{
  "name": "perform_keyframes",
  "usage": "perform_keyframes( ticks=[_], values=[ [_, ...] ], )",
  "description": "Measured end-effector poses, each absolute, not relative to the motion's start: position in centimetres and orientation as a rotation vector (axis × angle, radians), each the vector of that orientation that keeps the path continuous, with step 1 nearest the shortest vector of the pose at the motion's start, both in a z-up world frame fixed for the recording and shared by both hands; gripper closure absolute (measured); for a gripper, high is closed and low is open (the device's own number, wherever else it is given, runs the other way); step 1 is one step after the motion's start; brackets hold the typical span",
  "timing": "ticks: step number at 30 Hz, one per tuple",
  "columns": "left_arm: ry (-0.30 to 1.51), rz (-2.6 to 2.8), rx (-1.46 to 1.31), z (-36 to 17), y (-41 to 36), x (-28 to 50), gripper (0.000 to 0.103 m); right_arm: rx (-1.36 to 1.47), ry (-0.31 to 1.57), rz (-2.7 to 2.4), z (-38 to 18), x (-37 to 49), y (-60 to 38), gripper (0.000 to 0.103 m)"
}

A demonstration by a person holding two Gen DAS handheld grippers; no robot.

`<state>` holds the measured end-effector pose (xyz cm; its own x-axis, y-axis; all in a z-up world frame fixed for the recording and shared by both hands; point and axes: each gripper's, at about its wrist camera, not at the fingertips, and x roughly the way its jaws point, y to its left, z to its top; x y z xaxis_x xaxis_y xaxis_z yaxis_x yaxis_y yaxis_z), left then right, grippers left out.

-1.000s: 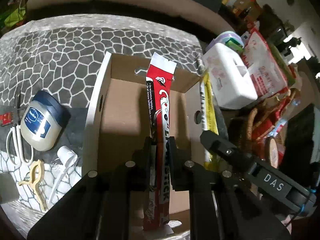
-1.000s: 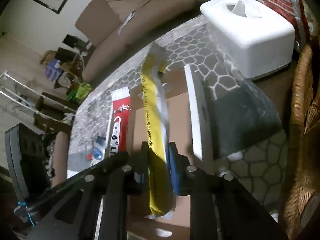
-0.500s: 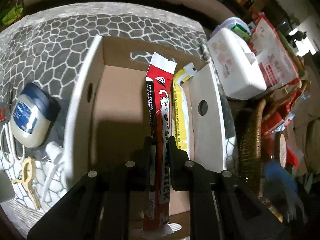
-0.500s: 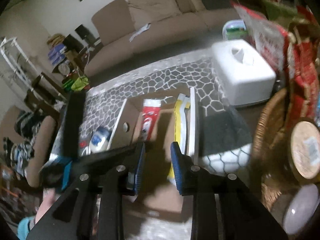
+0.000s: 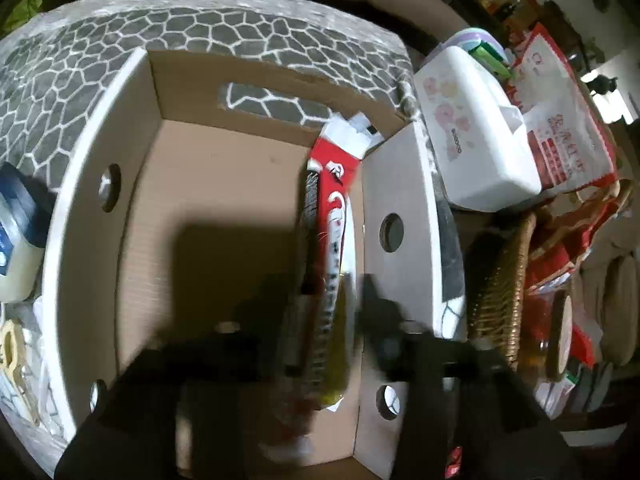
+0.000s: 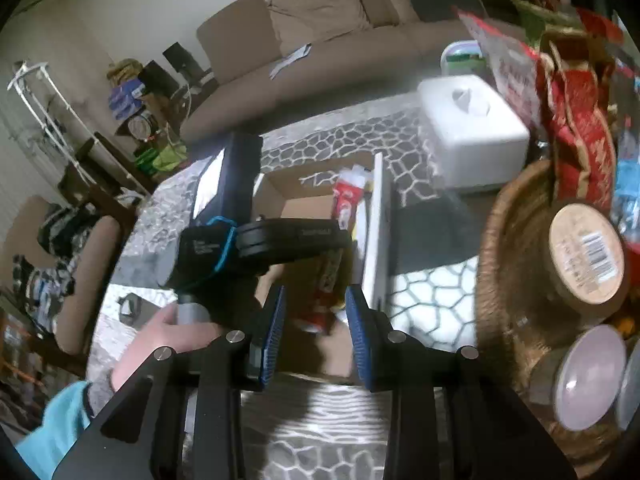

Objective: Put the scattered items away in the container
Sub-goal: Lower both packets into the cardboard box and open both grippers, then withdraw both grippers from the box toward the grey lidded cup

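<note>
Cardboard box (image 5: pixel 240 208) was seen open-topped on the stone-patterned bench (image 5: pixel 200 20), with round holes in its white side walls. Inside it, along the right wall, a red sachet (image 5: pixel 334 200) was lying lengthwise, and a yellow sachet (image 5: pixel 338 344) was partly covered beneath it. The left gripper (image 5: pixel 320 320) was held over the box, heavily blurred; its jaws were opening, and the red sachet passed between them, apparently no longer pressed. The right gripper (image 6: pixel 314 328) was held back from the box's near edge, its jaws opening with nothing between the blue pads (image 6: pixel 274 332). In the right wrist view, a hand (image 6: pixel 168 340) in a blue sleeve was seen gripping the left gripper's handle. A blue-lidded jar (image 5: pixel 16 240) stood just left of the box, and a white tissue box (image 5: pixel 476 132) to its right.
</note>
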<state>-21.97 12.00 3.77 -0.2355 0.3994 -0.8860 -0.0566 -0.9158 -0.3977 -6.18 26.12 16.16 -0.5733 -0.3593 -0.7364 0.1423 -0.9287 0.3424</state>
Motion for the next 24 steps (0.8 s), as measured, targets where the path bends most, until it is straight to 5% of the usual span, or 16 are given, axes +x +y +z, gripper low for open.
perform_keyframes(
  ticks=[12, 14, 16, 19, 21, 23, 24],
  values=[
    [-0.381, 2.283, -1.676, 7.2, 8.4, -20.3, 0.044, 1.283, -0.322, -2.523, 15.3, -6.6, 26.3, 0.071],
    [-0.359, 2.291, -1.667, 7.5, 7.7, -19.3, 0.037, 1.287, -0.313, -2.516, 15.1, -6.7, 26.1, 0.069],
    [-0.332, 2.325, -1.63, 8.4, 6.8, -17.7, 0.016, 1.286, -0.304, -2.515, 15.0, -6.8, 25.8, 0.064],
    [-0.29, 2.358, -1.589, 9.6, 5.3, -15.5, 0.0, 1.28, -0.283, -2.516, 15.0, -6.9, 25.2, 0.058],
    [-0.233, 2.397, -1.554, 10.7, 4.2, -13.7, 0.0, 1.273, -0.267, -2.515, 14.8, -6.9, 24.8, 0.046],
    [-0.164, 2.431, -1.535, 11.4, 3.5, -12.3, 0.0, 1.27, -0.266, -2.494, 14.4, -6.9, 24.1, 0.004],
    [-0.132, 2.445, -1.511, 11.8, 3.0, -11.3, 0.0, 1.283, -0.263, -2.481, 14.2, -7.0, 23.8, 0.0]
  ],
)
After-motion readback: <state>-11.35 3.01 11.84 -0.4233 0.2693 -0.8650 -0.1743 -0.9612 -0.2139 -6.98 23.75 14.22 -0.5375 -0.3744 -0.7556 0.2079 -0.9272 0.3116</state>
